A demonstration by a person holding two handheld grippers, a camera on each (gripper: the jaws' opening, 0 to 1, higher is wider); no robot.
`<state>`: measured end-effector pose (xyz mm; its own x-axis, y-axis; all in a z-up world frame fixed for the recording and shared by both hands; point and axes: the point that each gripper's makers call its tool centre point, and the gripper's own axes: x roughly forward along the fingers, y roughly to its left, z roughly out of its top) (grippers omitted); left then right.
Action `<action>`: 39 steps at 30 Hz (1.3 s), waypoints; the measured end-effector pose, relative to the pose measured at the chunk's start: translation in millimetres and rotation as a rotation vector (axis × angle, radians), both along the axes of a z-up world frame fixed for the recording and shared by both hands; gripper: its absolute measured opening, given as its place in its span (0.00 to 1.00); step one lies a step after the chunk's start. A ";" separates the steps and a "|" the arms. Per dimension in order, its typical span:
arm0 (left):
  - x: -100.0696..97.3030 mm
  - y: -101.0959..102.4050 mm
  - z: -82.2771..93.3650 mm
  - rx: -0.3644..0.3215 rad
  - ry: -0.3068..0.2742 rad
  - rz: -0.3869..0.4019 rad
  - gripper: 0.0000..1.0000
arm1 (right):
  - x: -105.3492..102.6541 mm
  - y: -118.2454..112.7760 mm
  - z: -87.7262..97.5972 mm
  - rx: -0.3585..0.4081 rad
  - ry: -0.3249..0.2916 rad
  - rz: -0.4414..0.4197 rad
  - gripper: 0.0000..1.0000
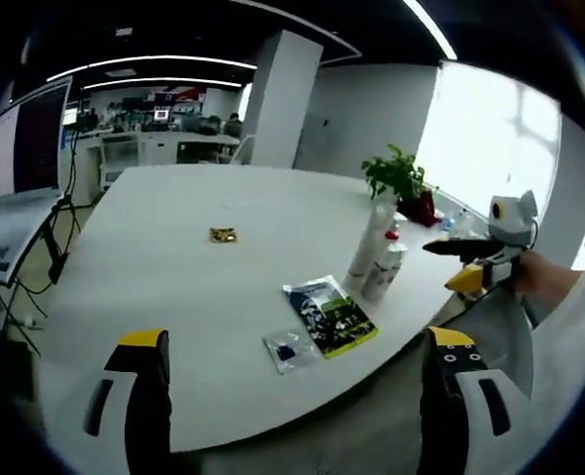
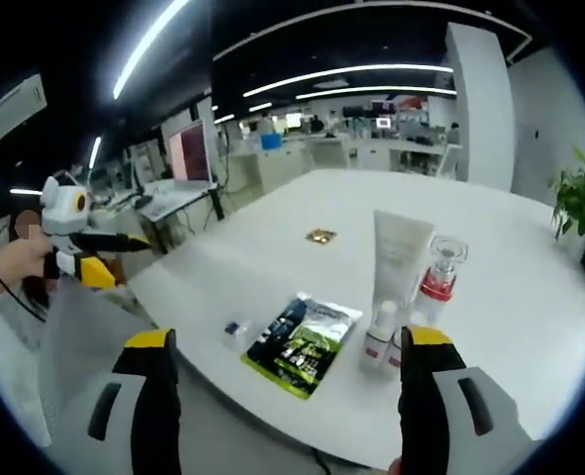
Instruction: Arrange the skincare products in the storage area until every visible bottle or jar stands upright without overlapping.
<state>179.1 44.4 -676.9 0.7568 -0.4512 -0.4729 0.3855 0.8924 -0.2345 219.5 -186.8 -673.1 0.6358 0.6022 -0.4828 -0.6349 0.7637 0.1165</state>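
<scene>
Glossy flat pouch (image 2: 304, 343), tapered tube (image 2: 400, 255)

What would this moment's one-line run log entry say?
left gripper: open, off table | right gripper: open, near tube | bottles: upright | packet: flat

On the tabletop (image 2: 530, 297), in the right gripper view, a tall tube (image 2: 399, 259) stands with a clear-capped bottle (image 2: 438, 279) just right of it, two small bottles (image 2: 379, 334) in front, and a flat packet (image 2: 304, 343) to their left.
</scene>
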 end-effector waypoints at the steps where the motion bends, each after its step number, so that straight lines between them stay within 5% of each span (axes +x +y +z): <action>1: -1.0 -0.4 -1.0 0.002 0.002 0.003 0.99 | -0.8 -1.4 1.7 0.001 0.002 -0.007 0.94; 23: -1.8 9.7 -13.8 0.051 -0.020 0.069 0.98 | -9.5 -2.2 6.0 0.051 -0.019 0.012 0.95; 30: -6.9 4.3 -24.0 0.140 0.018 0.025 0.98 | -11.4 -0.3 4.4 0.032 -0.022 0.023 0.95; 39: -4.8 -1.2 -12.9 0.088 0.016 0.020 0.99 | -9.8 -0.1 0.4 0.020 -0.010 0.032 0.93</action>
<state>174.3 43.2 -689.8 0.7574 -0.3921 -0.5222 0.3643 0.9174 -0.1604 209.6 -186.9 -672.6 0.6207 0.6319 -0.4642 -0.6603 0.7405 0.1251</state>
